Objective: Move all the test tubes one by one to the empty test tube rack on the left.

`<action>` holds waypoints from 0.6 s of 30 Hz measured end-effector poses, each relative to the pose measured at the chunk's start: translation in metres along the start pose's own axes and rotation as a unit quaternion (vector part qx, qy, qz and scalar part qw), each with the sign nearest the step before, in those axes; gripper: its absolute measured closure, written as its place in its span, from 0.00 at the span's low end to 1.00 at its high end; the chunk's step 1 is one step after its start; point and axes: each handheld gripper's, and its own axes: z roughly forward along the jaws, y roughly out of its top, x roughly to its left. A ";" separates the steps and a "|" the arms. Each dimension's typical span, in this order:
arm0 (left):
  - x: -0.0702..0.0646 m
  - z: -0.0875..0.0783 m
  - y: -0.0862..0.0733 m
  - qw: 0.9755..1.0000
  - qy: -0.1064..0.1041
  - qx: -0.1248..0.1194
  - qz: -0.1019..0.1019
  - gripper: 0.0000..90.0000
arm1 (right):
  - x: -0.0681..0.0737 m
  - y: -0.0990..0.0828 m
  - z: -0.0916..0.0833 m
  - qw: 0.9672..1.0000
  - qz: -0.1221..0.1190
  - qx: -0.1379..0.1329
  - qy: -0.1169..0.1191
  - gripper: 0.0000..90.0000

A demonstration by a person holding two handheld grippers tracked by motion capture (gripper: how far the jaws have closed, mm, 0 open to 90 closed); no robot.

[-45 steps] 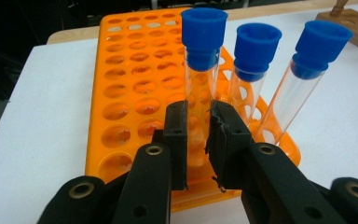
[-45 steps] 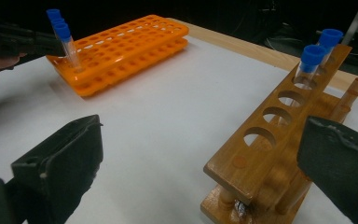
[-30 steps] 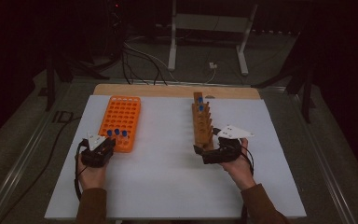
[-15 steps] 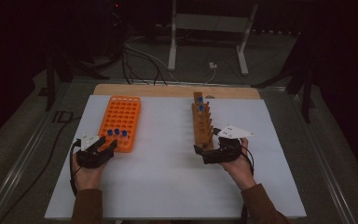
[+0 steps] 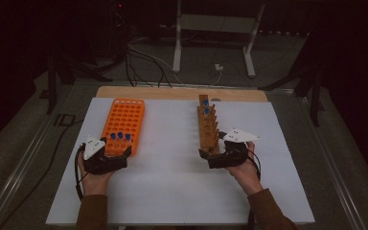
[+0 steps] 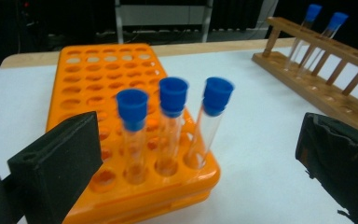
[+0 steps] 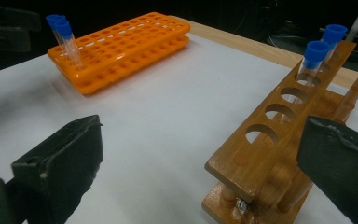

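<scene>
Left tongs [image 6: 193, 154] just opened, 3 tubes [image 6: 172, 126] in orange rack [image 6: 98, 70].

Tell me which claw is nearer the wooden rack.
Right. The right claw sits at the wooden rack's near end; the left claw is across the table, open, at the orange rack.

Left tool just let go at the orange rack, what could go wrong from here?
The left tool has just been opening, jaws straddling three blue-capped tubes in the orange rack's near row; one leans. Sideways withdrawal might knock them. The right tool straddles the wooden rack's end and might nudge it.
</scene>
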 end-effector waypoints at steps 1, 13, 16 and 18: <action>-0.001 0.000 0.001 1.000 -0.007 -0.002 -0.002 0.01 | 0.000 0.000 0.000 1.000 0.000 0.000 0.000 0.01; -0.013 0.002 0.003 1.000 -0.012 -0.009 0.009 0.02 | -0.001 0.009 0.002 1.000 0.005 0.003 -0.004 0.01; -0.017 0.004 0.004 1.000 -0.009 -0.008 0.012 0.01 | -0.008 0.013 0.004 1.000 0.012 0.000 -0.008 0.01; -0.019 0.005 0.004 1.000 -0.011 -0.009 0.012 0.00 | -0.012 0.015 0.007 1.000 0.015 0.001 -0.016 0.01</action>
